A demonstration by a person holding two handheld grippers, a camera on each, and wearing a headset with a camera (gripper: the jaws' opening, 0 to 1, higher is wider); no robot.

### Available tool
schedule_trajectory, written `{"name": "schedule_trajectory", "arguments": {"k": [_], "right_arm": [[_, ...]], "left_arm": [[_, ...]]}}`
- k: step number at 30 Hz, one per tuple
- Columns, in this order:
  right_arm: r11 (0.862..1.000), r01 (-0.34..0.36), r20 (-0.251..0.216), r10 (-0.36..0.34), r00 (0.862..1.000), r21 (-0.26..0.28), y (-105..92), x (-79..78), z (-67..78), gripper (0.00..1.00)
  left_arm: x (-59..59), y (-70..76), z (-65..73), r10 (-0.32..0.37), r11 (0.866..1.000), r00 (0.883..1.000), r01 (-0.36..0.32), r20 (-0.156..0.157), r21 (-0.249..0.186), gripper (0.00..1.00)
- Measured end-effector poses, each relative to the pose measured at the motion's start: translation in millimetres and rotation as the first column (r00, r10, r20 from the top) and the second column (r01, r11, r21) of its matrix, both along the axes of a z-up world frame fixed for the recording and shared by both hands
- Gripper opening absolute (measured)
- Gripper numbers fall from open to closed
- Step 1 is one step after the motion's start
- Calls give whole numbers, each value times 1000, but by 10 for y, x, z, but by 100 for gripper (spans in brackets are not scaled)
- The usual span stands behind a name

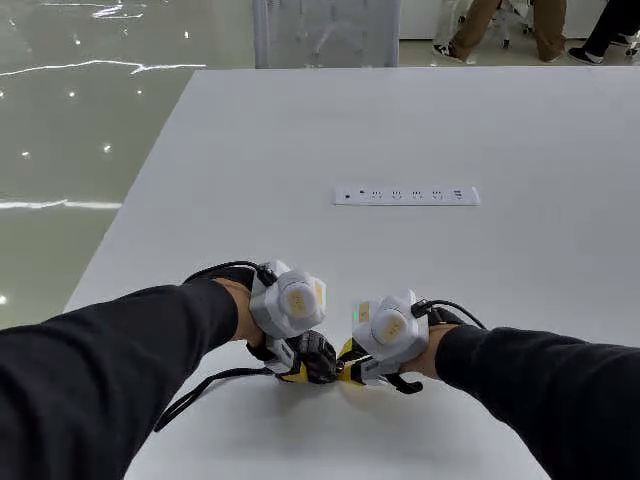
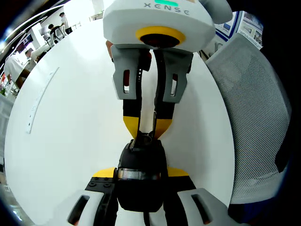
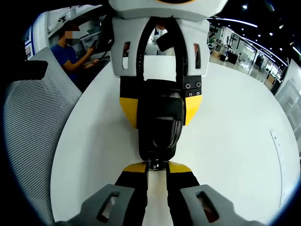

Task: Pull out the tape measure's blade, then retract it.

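A black tape measure rests on the white table, and my left gripper is shut around its case. In the head view the case sits between the two grippers near the table's front edge. My right gripper faces the left one and is shut on the blade's end hook, right at the case mouth. Hardly any blade shows between the hook and the case. In the left gripper view the right gripper's yellow fingertips pinch together just ahead of the case.
A white power strip lies flat mid-table, well beyond the grippers. The table's left edge drops to a glossy floor. A grey mesh chair stands by the near edge. A person sits further off.
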State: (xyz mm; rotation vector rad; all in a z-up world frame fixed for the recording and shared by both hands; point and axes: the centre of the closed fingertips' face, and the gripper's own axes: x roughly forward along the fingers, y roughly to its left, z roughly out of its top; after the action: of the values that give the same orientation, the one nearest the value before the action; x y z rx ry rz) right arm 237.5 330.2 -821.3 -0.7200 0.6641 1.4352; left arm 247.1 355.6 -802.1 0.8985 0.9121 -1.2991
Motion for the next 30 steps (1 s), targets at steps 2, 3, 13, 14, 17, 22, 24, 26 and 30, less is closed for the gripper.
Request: {"name": "schedule_trajectory", "arguments": {"k": [2,3,13,14,17,22,24,26,30], "right_arm": [[1000,-1,-3,1,1000,-3,-10,3,-5,10],[1000,-5,-1,5,1000,-4,-18,4,-9,10],[999,42,-36,-42,998,-7,-111,23,-22,12],[999,50,-41,-50,998,-11,-100,24,-25,12],[999,45,-40,-46,998,-31,-88,16,-37,13],[999,36,-40,-38,998,-33,37,-17,-67,18],[999,32,-25,-33,999,-34,84,-26,-60,19],[999,31,-34,-31,999,-24,38,0,-23,18],[999,20,-15,-21,1000,-32,-6,16,6,11]], "left_arm": [[-3,2,0,0,1000,1000,0,1,3,33],[-5,2,0,-2,1000,1000,2,1,5,33],[1,0,-3,13,1000,1000,-13,-2,5,33],[-2,0,-2,11,1000,1000,-11,-1,5,33],[1,-2,-2,11,1000,1000,-11,1,5,33],[-1,-3,-3,14,1000,1000,-14,2,3,33],[-2,0,-3,14,1000,1000,-14,2,4,33],[-2,4,-2,20,1000,1000,-20,1,3,33],[-7,4,-9,16,1000,1000,-16,2,5,33]]}}
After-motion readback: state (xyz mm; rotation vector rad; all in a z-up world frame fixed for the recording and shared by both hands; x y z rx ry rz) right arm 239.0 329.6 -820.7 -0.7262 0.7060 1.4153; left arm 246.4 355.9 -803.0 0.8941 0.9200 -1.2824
